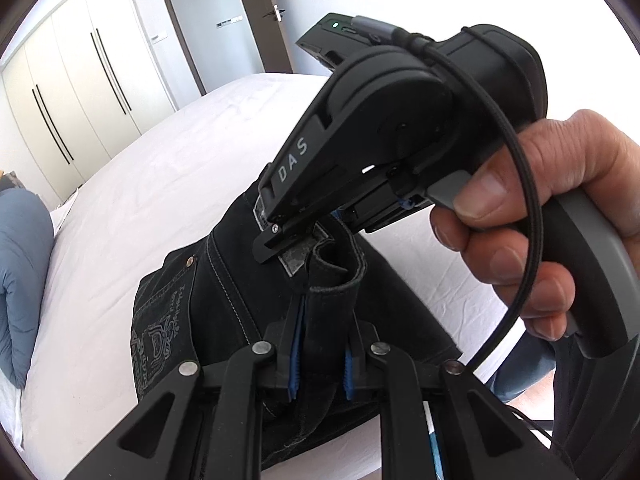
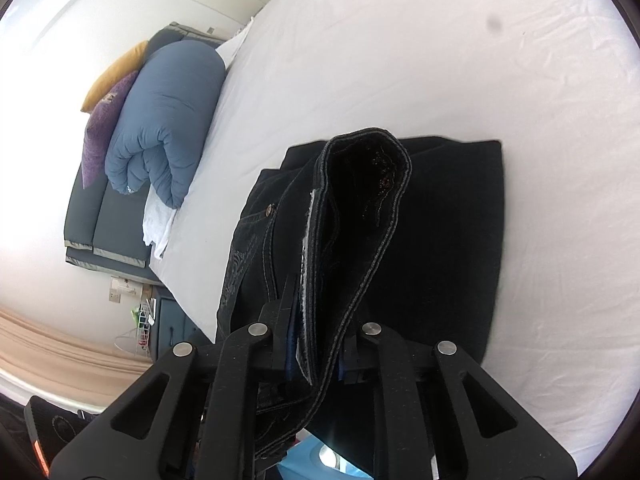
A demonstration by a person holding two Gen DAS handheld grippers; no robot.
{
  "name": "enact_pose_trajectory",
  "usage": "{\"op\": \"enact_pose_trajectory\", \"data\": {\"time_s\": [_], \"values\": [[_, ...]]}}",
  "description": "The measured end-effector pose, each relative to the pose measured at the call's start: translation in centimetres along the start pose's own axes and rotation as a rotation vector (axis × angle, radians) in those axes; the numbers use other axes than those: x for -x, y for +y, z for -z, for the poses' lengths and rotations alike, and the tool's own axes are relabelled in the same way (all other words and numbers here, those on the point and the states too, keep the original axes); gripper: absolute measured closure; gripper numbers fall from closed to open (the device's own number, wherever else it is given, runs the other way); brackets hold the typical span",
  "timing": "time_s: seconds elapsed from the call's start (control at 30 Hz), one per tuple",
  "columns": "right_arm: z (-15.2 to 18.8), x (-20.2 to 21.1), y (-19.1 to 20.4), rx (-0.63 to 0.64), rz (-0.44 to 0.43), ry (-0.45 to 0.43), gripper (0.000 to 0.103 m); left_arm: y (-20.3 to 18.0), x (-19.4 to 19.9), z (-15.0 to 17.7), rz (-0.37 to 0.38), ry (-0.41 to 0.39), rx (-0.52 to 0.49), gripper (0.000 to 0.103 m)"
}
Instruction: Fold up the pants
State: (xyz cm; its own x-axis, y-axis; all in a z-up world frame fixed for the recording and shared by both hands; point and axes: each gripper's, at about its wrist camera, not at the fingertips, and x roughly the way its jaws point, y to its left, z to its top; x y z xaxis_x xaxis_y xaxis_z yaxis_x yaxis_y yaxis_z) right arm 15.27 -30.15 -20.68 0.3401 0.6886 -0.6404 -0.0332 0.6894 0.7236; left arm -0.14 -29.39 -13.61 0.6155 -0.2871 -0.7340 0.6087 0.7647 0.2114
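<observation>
Pants (image 1: 224, 280): one black pair, partly folded on white bed (image 1: 120, 208). Left gripper (image 1: 320, 360) fingers clamp the waistband; right gripper (image 2: 316, 344) fingers clamp a doubled hem. Only left view shows one hand (image 1: 540, 220); only right view shows one blue duvet (image 2: 168, 116).

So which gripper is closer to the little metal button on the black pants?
Right. The right gripper pinches the waistband just beside the rivet; the left gripper clamps the pants farther along.

Our claws are matte black: the right claw (image 1: 276, 240) bears white "DAS" lettering, a braided cable and grey trigger; silver rivets and blue pads (image 1: 295, 354) mark the left claw (image 1: 320, 360).
</observation>
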Motion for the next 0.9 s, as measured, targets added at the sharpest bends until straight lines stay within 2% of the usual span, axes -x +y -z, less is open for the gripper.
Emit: {"op": "enact_pose_trajectory", "data": {"time_s": [0.1, 0.2, 0.33, 0.4, 0.43, 0.47, 0.5, 0.57, 0.6, 0.7, 0.73, 0.77, 0.8, 0.9], "values": [[-0.2, 1.1, -1.3, -0.011, -0.007, -0.018, 0.090, 0.0, -0.5, 0.2, 0.009, 0.002, -0.016, 0.087], [0.3, 2.1, -2.6, -0.029, 0.007, -0.032, 0.090, -2.6, -1.3, 0.5, 0.027, 0.013, -0.035, 0.087], [1.3, 1.6, -5.7, -0.074, 0.001, -0.023, 0.088, -2.8, -3.3, 2.2, 0.053, 0.065, -0.050, 0.085], [1.9, 0.5, -7.6, -0.134, -0.022, -0.012, 0.088, -2.9, -4.3, 3.3, 0.066, 0.099, -0.057, 0.080], [2.1, 0.2, -8.0, -0.157, -0.055, -0.026, 0.088, -2.7, -4.0, 3.7, 0.063, 0.081, -0.054, 0.076], [2.1, 0.0, -8.3, -0.169, -0.082, -0.035, 0.088, -2.7, -3.9, 3.8, 0.085, 0.074, -0.040, 0.066], [2.2, 0.3, -8.6, -0.182, -0.098, -0.040, 0.086, -2.1, -3.5, 4.2, 0.120, 0.071, -0.011, 0.060], [2.0, 0.6, -8.7, -0.186, -0.097, -0.042, 0.082, -0.4, -2.4, 4.7, 0.165, 0.058, 0.054, 0.038], [1.9, 1.1, -8.8, -0.181, -0.086, -0.048, 0.079, 0.4, -1.7, 4.9, 0.181, 0.048, 0.081, 0.035], [1.6, 3.4, -9.1, -0.196, -0.038, -0.102, 0.068, 3.2, 0.3, 5.8, 0.189, 0.021, 0.150, 0.033], [1.5, 4.6, -9.5, -0.215, -0.003, -0.130, 0.054, 4.4, 0.8, 6.1, 0.184, 0.017, 0.178, 0.033], [1.5, 5.9, -9.8, -0.232, 0.049, -0.159, 0.050, 5.6, 1.2, 6.4, 0.177, 0.015, 0.212, 0.033], [1.3, 6.9, -9.6, -0.233, 0.071, -0.183, 0.050, 7.1, 1.5, 6.7, 0.171, 0.015, 0.248, 0.033], [1.1, 8.7, -7.5, -0.179, -0.069, -0.201, 0.050, 10.9, 1.4, 6.9, 0.151, 0.023, 0.326, 0.033]]}}
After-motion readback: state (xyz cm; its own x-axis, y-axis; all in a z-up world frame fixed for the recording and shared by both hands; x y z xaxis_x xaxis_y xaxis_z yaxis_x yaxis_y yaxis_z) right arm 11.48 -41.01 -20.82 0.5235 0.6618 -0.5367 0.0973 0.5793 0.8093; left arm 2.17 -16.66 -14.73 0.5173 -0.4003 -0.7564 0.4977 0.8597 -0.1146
